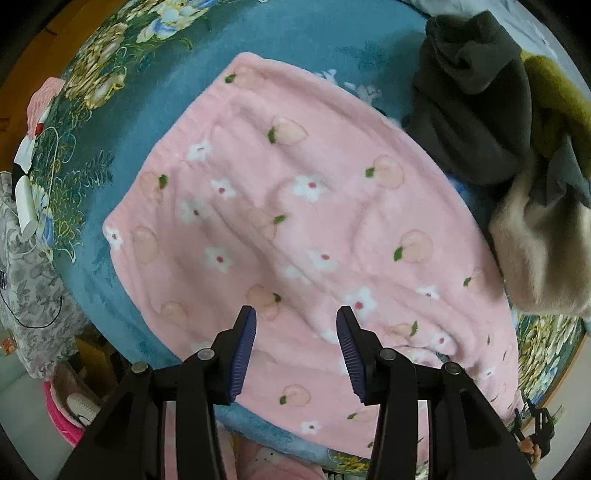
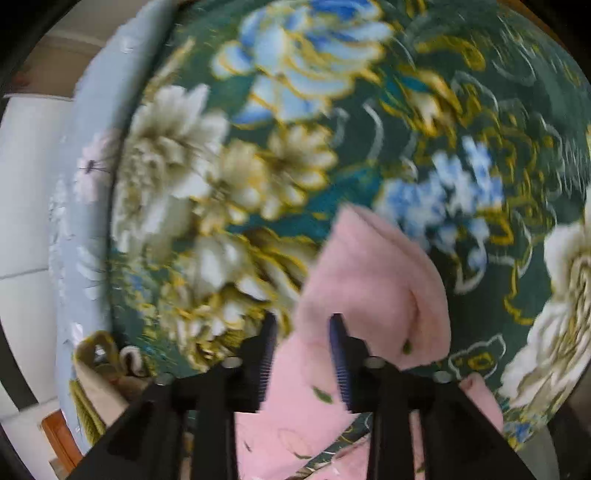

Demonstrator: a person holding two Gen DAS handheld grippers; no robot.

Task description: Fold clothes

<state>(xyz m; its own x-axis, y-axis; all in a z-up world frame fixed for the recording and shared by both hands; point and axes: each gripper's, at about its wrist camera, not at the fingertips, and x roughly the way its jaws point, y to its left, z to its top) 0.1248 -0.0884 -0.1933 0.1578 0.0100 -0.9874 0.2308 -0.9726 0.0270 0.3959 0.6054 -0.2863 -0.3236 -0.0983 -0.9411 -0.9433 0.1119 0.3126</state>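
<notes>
A pink fleece garment (image 1: 295,206) printed with peaches and white flowers lies spread flat on the teal floral bedspread (image 1: 295,33). My left gripper (image 1: 295,332) hangs straight down over its near part, open, with nothing between the pads. In the blurred right wrist view, a folded corner of the same pink fleece (image 2: 369,266) stands up from the green floral bedspread (image 2: 295,110). My right gripper (image 2: 303,343) has its jaws apart with that pink fabric lying between them, and the pads do not look pressed on it.
A heap of other clothes sits right of the pink garment: a dark grey one (image 1: 472,110), an olive one (image 1: 561,99) and a cream fleece one (image 1: 543,251). A white charger with cable (image 1: 26,206) lies at the bed's left edge. Pale blue bedding (image 2: 88,184) borders the bedspread.
</notes>
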